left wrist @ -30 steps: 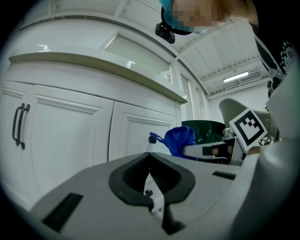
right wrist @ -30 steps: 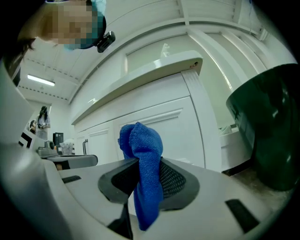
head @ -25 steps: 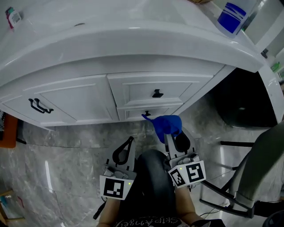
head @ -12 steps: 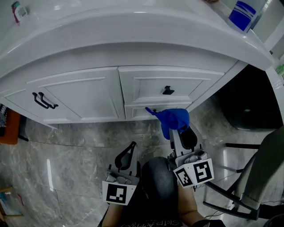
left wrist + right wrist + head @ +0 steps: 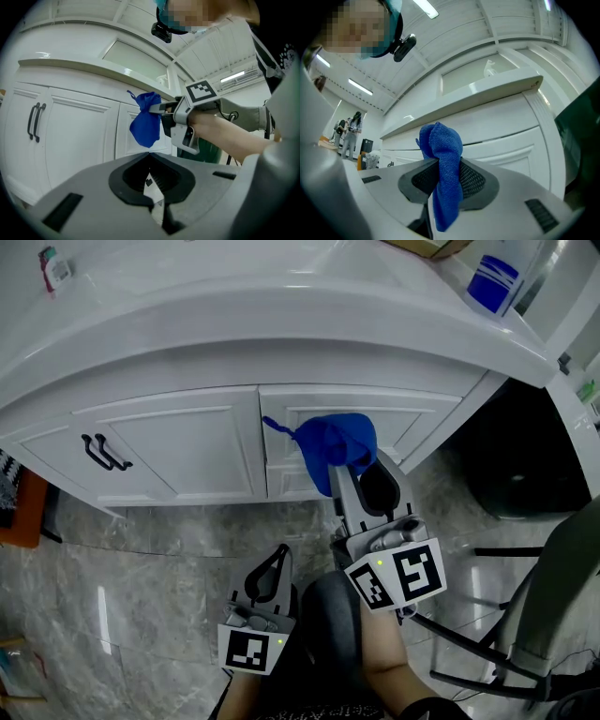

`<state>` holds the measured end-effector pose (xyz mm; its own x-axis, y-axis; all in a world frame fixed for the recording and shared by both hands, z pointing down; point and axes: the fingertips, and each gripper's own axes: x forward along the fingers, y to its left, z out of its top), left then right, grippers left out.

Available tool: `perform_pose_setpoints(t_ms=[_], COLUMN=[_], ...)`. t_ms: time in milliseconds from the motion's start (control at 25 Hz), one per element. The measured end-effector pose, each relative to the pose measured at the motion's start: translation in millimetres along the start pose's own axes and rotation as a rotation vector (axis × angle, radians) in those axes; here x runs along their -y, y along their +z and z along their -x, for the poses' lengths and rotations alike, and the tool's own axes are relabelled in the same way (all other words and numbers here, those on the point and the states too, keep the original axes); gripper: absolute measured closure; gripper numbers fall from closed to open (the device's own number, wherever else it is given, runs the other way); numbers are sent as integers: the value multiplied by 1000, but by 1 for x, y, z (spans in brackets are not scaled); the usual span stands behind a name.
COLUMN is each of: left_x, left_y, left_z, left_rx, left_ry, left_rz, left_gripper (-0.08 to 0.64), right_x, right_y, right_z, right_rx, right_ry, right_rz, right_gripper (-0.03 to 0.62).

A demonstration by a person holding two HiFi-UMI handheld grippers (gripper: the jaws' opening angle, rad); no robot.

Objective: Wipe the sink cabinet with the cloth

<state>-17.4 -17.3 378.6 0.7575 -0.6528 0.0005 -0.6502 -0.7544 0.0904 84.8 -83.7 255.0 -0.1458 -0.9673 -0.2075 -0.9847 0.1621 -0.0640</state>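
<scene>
The white sink cabinet [image 5: 178, 451] curves across the head view, with black pull handles [image 5: 108, 452] on its left door. A blue cloth [image 5: 330, 442] bunches against the upper drawer front, right of the cabinet's middle. My right gripper [image 5: 343, 471] is shut on it. In the right gripper view the cloth [image 5: 443, 161] hangs clamped between the jaws before the drawers [image 5: 501, 136]. Low over the floor, my left gripper [image 5: 279, 555] is shut on nothing. From the left gripper view [image 5: 150, 156] the cloth [image 5: 146, 125] shows near the cabinet [image 5: 79, 126]; contact cannot be told.
A blue-and-white container [image 5: 492, 282] stands on the countertop at the far right. A dark bin [image 5: 520, 460] sits right of the cabinet, with black chair legs [image 5: 487, 624] nearer me. An orange object [image 5: 14, 512] lies at the left edge. Grey marble floor [image 5: 141, 577] lies below.
My right gripper has risen with the cloth from the lower drawer to the upper drawer front, now covering its knob. The left gripper stays low and shut.
</scene>
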Motion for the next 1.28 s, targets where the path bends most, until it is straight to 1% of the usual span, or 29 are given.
perform_pose_setpoints(t_ms=[160,320,480,680,760,1080,1280], left_x=[0,0,-2,-7,-8,-5,-5], left_y=[2,4,3,1,0,2,2], left_z=[4,6,9,12,12,13,13], left_rx=[4,13,10,8,4,11,13], left_ry=[7,8,15,25,27,19,19], left_rz=[3,9,10,22,23,28,27], left_gripper=[557,557,557,557,557,557,557], right_x=[-17,-31,-41,-43,-43,-33,-19], right_y=[13,14,7,4,4,3,4], right_z=[-22,-43,-64,-70,-71,-66,-61], right_rx=[24,30,16,40,41,37,37], right_ry=[42,66,78,47,43,21,-13], right_rz=[9,8,36,101,113,97,97], right_gripper=[476,476,476,476,476,476,476])
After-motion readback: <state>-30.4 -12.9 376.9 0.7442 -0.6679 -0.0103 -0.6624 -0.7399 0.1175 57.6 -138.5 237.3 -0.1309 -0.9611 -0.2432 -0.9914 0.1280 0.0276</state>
